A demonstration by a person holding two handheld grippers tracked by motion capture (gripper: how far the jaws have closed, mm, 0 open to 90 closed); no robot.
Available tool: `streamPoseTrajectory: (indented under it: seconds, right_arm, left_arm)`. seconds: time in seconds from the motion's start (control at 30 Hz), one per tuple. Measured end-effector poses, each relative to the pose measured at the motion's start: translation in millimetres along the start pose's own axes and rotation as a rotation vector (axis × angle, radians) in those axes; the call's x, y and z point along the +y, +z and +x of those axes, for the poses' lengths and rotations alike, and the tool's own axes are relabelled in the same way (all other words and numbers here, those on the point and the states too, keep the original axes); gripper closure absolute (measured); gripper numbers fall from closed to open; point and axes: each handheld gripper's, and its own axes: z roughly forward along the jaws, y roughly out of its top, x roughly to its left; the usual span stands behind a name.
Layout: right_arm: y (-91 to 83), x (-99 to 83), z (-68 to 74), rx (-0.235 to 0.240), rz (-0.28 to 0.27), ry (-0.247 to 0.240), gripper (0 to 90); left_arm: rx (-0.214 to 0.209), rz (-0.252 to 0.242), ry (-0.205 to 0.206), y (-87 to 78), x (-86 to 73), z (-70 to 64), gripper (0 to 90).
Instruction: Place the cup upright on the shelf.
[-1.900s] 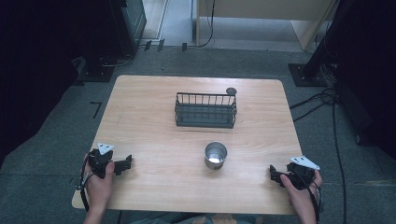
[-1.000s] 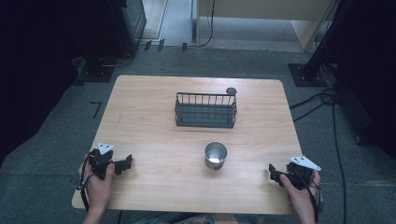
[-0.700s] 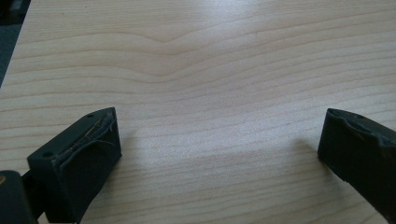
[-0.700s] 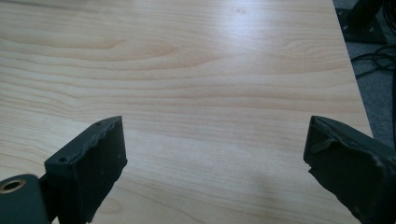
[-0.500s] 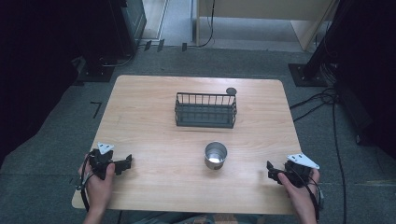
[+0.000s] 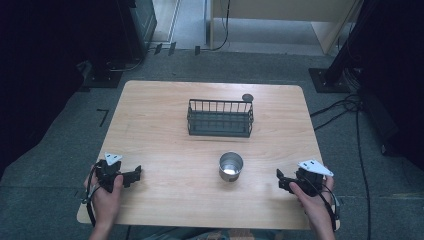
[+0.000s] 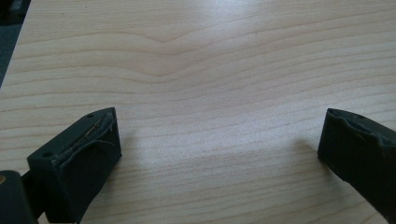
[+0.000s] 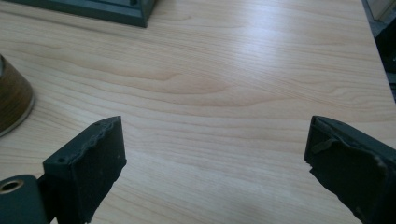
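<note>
At lower centre of high view, cup (image 6: 231,166) untouched, outside basket (image 6: 220,118); left gripper (image 6: 134,175) and right gripper (image 6: 280,180) released, nothing grasped.

A round steel cup (image 6: 231,166) stands on the pale wooden worktop (image 6: 160,125), between the left gripper (image 6: 134,175) and the right gripper (image 6: 281,181) — behind it, well apart, sits a dark wire basket (image 6: 220,118), a small dark round disc (image 6: 247,98) at its far right corner.

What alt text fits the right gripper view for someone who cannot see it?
The right gripper has its two black jaws wide apart over the bare wooden table, holding nothing. A metal cup stands at the left edge, a dark wire basket beyond.
</note>
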Motion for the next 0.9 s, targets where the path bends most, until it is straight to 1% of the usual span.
streamPoseTrajectory:
  seconds: [0.1, 0.13, 0.17, 0.37, 0.4, 0.5, 0.53, 0.57, 0.63, 0.67, 0.7, 0.73, 0.83, 0.9]
  right_arm:
    - [2.1, 2.7, 6.7, 0.009, -0.001, -0.016, 4.2]
    - [2.1, 2.7, 6.7, 0.009, -0.001, -0.016, 4.2]
    - [4.1, 4.0, 10.8, 0.016, 0.001, -0.023, 4.2]
    - [7.7, 5.7, 22.5, 0.047, 0.004, -0.033, 4.2]
    - [8.1, 5.8, 24.8, 0.052, 0.004, -0.04, 4.2]
    - [10.5, 4.8, 32.7, 0.081, 0.008, -0.045, 4.2]
    - [10.5, 4.8, 32.7, 0.081, 0.008, -0.045, 4.2]
    - [14.1, 3.1, 38.5, 0.104, 0.015, -0.054, 4.2]
    - [15.3, 2.5, 40.5, 0.109, 0.016, -0.058, 4.2]
    - [16.8, 1.7, 43.3, 0.114, 0.02, -0.062, 4.3]
    - [19.3, 0.4, 49.4, 0.127, 0.028, -0.07, 4.3]
    - [19.3, 0.4, 49.4, 0.127, 0.028, -0.07, 4.3]
    - [22.2, -1.2, 59.2, 0.156, 0.027, -0.092, 4.4]
    - [23.8, -2.5, 64.0, 0.176, 0.028, -0.092, 4.4]
  left_arm:
    - [0.0, 0.0, 0.0, 0.0, 0.0, 0.0, 0.0]
    - [0.0, 0.0, 0.0, 0.0, 0.0, 0.0, 0.0]
    - [0.0, 0.0, 0.0, 0.0, 0.0, 0.0, 0.0]
    - [-0.001, -0.001, 0.001, 0.0, 0.0, -0.1, 0.0]
    - [-0.001, -0.001, 0.002, 0.1, 0.0, -0.1, 0.0]
    - [-0.002, -0.001, 0.002, 0.1, 0.0, -0.2, 0.0]
    - [-0.002, -0.001, 0.002, 0.1, 0.0, -0.2, 0.0]
    - [-0.002, -0.001, 0.001, 0.1, 0.0, -0.2, 0.0]
    - [-0.002, -0.001, 0.002, 0.1, 0.0, -0.2, 0.0]
    - [-0.002, -0.001, 0.002, 0.1, 0.0, -0.2, 0.0]
    - [-0.002, -0.001, 0.002, 0.1, 0.0, -0.2, 0.0]
    - [-0.002, -0.001, 0.002, 0.1, 0.0, -0.2, 0.0]
    - [-0.002, -0.001, 0.002, 0.1, 0.0, -0.2, 0.0]
    - [-0.002, -0.001, 0.002, 0.1, 0.0, -0.2, 0.0]
